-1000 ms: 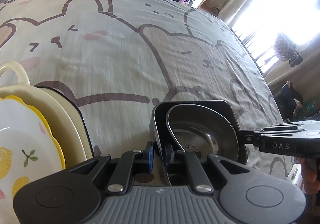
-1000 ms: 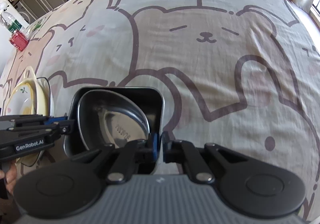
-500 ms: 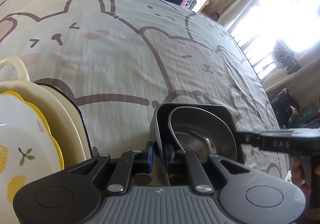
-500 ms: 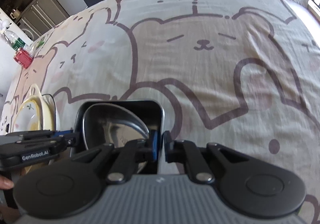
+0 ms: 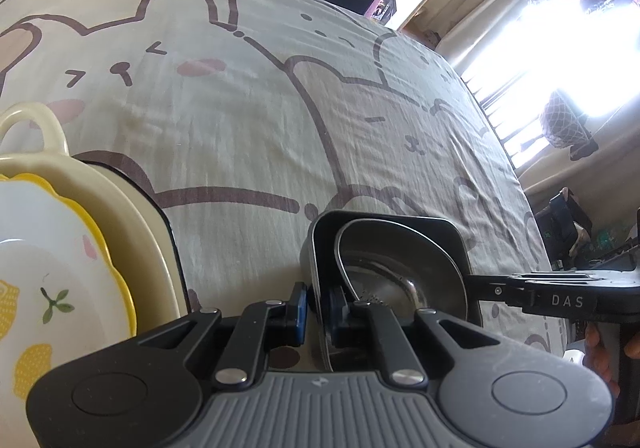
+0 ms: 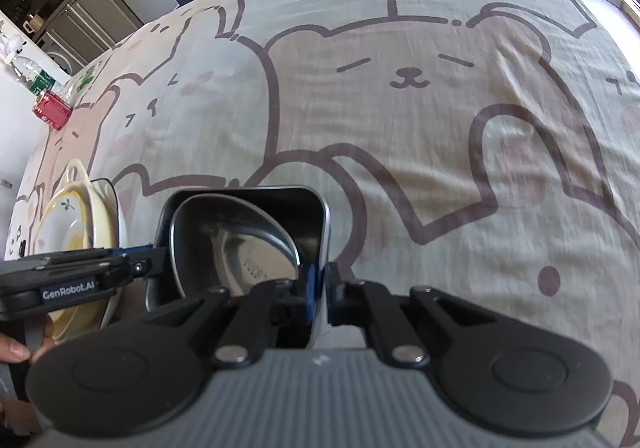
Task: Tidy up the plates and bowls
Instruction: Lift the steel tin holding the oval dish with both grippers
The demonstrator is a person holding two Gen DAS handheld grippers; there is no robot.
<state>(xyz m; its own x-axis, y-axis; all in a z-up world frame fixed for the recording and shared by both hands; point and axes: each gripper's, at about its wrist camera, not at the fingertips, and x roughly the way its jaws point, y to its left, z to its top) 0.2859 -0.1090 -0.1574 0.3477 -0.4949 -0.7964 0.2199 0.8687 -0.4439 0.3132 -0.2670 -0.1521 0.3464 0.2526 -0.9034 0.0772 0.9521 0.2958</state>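
Little has shifted since a second ago: the black square dish and the steel bowl nested in it sit a touch lower and nearer in both views, and both of my hands have barely moved. My right jaws opened a fraction and closed again within that second, with the dish wall between them throughout.

My left hand-held gripper is almost fully closed, its blue pads pinching the near wall of the black square dish. In the left wrist view that wall runs straight up between the pads. My right hand-held gripper is closed just as tightly on the opposite wall of the same dish. Each gripper shows in the other's view, reaching in from the side, with fingers of my hand visible behind it.

The dish is held between the two grippers above a bear-print cloth covering the tabletop; I cannot tell whether its base touches the cloth. To my left a stack waits: a white plate with a yellow rim on a cream dish with a loop handle.

I judge the pair is mid-carry, gripped from both sides, probably headed toward that stack. With so little movement, the grip seems settled rather than slipping.
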